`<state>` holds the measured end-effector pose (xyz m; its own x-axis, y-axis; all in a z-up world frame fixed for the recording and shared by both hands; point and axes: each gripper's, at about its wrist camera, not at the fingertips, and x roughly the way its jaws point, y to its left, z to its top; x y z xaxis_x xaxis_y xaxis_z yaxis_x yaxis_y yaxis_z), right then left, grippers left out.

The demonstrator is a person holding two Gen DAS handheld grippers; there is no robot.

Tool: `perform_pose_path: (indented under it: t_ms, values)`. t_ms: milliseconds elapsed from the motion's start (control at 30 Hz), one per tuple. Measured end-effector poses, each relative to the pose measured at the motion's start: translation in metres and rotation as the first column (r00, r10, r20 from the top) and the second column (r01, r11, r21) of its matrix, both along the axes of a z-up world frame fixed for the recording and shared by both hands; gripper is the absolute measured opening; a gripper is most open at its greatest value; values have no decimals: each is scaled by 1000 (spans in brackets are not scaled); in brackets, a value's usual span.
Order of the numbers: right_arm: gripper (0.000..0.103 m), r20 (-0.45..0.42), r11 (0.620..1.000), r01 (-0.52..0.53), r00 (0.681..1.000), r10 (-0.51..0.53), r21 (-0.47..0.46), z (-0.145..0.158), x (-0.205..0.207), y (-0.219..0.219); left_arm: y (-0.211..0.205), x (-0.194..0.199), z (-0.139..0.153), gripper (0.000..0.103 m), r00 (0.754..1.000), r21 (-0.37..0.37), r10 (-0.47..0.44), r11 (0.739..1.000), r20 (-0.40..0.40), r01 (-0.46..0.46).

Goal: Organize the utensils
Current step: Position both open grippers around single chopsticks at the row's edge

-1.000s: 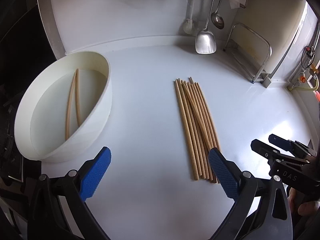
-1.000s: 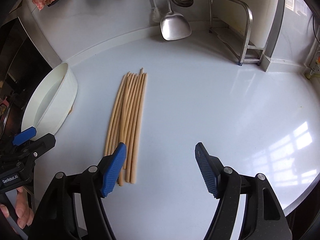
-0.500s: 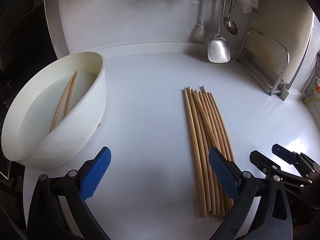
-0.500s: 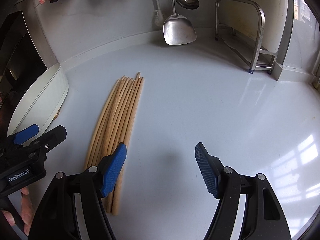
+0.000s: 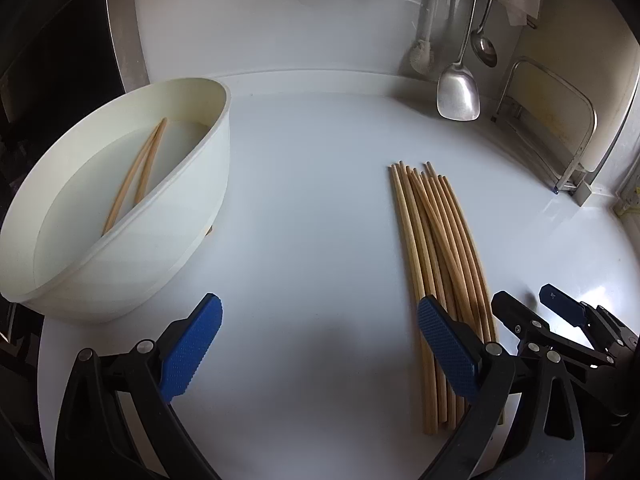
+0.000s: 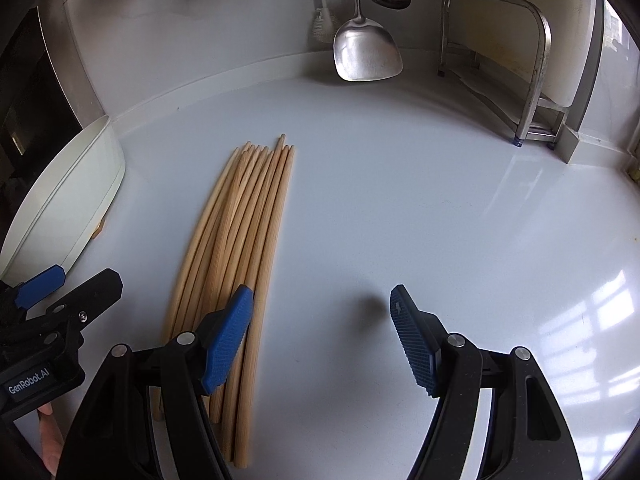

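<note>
The sensible way to take the next pair, it seemed to me, was to come down over the near ends of the bundle of pale wooden chopsticks (image 6: 236, 248) on the white counter (image 6: 420, 200), peel off only the outer sticks, and pinch squarely so they would not roll or cross. The black right gripper with blue ribbed pads (image 6: 320, 332) stood released, nothing between its jaws; the bundle lay just beside its left pad. The matching left gripper (image 5: 316, 348) was likewise spread and empty, the bundle by its right pad. Well left of the bundle sat the tilted white oval plastic tub (image 5: 192, 232), two chopsticks (image 5: 138, 168) already inside.
</note>
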<state>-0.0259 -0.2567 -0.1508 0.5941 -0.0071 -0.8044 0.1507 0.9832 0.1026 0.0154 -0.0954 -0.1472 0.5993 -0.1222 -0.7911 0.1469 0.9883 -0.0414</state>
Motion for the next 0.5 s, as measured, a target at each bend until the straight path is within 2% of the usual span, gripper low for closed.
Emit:
perform_pose_path:
  t_ms: [100, 500]
  values:
    - [68, -10, 1000, -2, 1000, 2, -21, -3, 3, 2, 1, 0, -3, 96, 1000, -20, 5, 1000, -13, -6]
    - [68, -22, 997, -9, 1000, 7, -71, -7, 12, -4, -8, 6, -11, 96, 999, -16, 1, 1000, -45, -1]
